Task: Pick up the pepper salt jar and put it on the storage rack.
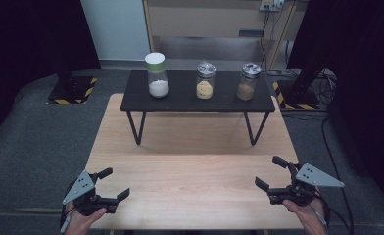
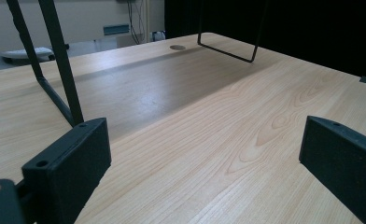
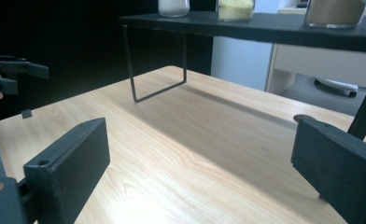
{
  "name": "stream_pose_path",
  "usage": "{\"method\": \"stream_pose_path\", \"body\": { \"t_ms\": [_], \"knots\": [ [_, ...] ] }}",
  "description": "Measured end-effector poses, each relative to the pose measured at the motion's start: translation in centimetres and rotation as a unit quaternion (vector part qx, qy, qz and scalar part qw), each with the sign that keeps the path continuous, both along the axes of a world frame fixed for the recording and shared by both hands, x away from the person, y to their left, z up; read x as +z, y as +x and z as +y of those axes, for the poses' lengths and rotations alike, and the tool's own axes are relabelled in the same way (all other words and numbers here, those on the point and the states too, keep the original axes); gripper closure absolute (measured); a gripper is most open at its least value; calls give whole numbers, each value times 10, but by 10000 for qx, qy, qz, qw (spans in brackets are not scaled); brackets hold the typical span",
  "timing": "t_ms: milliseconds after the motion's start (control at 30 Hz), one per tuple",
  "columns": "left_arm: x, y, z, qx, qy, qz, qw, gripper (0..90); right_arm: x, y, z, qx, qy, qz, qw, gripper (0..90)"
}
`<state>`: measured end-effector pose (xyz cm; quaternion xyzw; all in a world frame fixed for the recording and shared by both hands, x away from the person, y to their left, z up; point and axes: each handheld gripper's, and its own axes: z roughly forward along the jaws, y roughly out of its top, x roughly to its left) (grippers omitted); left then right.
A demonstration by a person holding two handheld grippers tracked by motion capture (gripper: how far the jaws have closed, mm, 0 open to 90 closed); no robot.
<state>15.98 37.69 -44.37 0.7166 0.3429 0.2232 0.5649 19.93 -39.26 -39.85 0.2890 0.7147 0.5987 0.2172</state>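
Observation:
Three jars stand in a row on a low black shelf (image 1: 185,100) at the far side of the wooden table (image 1: 190,176): a white-lidded jar of white powder (image 1: 157,76), a jar of yellow grains (image 1: 204,81) and a jar of brown powder (image 1: 248,82). My left gripper (image 1: 114,183) is open at the table's near left corner, with nothing between its jaws. At the near right, my right gripper (image 1: 270,172) is open and just as empty. Bare wood lies between the wide-apart jaws of the left gripper (image 2: 204,158) and of the right gripper (image 3: 200,168).
The shelf rests on thin black wire legs (image 2: 55,60), with open space under it. In the right gripper view the jar bottoms (image 3: 236,9) show on the shelf (image 3: 265,25), and the left gripper (image 3: 13,74) is far off. Grey floor (image 1: 33,147) surrounds the table.

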Motion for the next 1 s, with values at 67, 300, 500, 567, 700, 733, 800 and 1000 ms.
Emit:
{"method": "stream_pose_path", "body": {
  "t_ms": [67,300,500,567,700,733,800,1000],
  "knots": [
    [0,0,0,13,-15,0,10000,13,-3,-1,-1,-6,-5,32,10000,50],
    [0,-1,0,4,2,-9,10000,13,-12,-6,-2,-31,-19,137,9999,50],
    [0,-1,0,-8,-2,-26,10000,13,-18,-9,-2,-81,-40,259,9996,50],
    [0,-1,0,-14,2,-27,10000,13,-20,-9,-2,-97,-53,274,9996,49],
    [1,-1,0,-16,11,-29,10000,13,-23,-10,-4,-88,-71,316,9994,49],
    [1,-1,0,-17,11,-32,10000,13,-23,-10,-4,-80,-70,331,9994,49],
    [1,-1,0,-18,15,-33,10000,13,-25,-11,-5,-47,-52,351,9994,48],
    [1,-1,0,-31,12,-40,10000,13,-26,-12,-5,-27,-127,401,9991,46]
  ]
}}
